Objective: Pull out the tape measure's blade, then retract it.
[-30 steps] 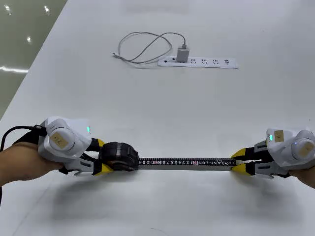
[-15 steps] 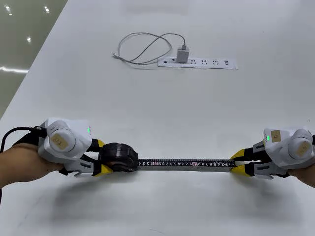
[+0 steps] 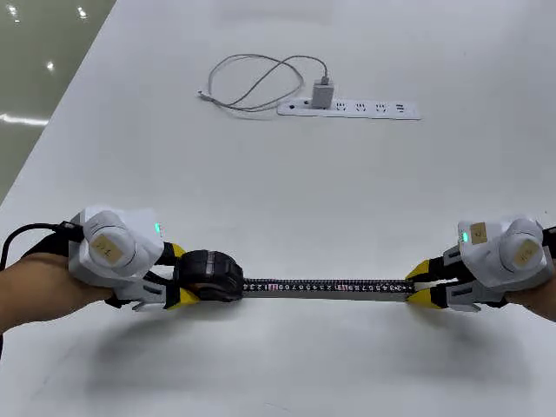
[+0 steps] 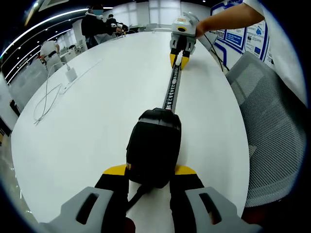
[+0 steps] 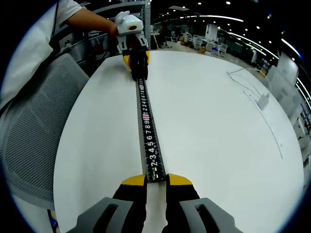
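My left tongs point(image 3: 181, 276) are pinching the tape measure point(image 3: 210, 275), its black body wedged between the yellow tips and resting on the surface point(image 3: 287, 191). My right tongs point(image 3: 418, 284) are pressed together on the free end of the blade point(image 3: 330, 286). The blade runs straight and low over the surface from one pair of tongs to the other, numbers facing up. So the body sits right at the left tongs and the blade's tip right at the right tongs, with the two pairs well apart. I judge the pull-out step done or nearly so, with retraction to come. That next move calls for a firm left-hand grip on the body. The right tongs should walk the blade's end back toward it in a straight line, so the blade draws in without snapping or kinking.
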A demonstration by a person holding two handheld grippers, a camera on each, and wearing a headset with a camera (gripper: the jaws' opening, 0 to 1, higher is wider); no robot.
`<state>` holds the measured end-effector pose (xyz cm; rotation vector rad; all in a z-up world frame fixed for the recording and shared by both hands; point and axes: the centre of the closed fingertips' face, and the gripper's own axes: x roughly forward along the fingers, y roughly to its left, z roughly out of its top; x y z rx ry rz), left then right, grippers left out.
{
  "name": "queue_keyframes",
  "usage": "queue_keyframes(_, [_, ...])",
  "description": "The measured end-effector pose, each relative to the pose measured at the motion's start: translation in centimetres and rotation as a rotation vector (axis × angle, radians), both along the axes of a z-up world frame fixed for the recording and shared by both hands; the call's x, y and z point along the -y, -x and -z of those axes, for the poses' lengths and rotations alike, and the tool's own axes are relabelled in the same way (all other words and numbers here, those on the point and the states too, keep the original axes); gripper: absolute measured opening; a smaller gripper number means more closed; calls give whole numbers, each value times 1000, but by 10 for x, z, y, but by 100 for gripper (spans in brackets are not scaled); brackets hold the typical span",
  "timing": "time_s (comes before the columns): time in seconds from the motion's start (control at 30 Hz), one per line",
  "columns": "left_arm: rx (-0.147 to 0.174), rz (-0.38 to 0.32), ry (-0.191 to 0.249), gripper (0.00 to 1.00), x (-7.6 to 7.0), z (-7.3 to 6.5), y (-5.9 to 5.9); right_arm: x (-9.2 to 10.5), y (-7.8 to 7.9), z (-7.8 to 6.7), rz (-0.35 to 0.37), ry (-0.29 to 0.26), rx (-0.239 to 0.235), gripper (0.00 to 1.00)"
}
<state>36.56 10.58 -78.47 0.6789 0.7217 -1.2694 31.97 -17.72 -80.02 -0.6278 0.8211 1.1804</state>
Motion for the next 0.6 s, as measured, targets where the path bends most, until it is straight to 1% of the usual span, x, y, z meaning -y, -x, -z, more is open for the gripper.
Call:
queue_keyframes(0.17, [-13, -24, 5, 28, 1, 0, -1, 0, 0, 0, -6, 10, 0, 11])
queue_keyframes(0.47, [-14, -27, 4, 29, 2, 0, -1, -1, 0, -1, -12, 15, 2, 12])
queue_keyframes(0.53, [-25, -31, 6, 31, 3, 0, 0, -1, 0, -1, -14, 18, 5, 12])
queue_keyframes(0.6, [-16, -27, 3, 30, 2, 1, -1, -1, 0, -1, -13, 17, 3, 12])
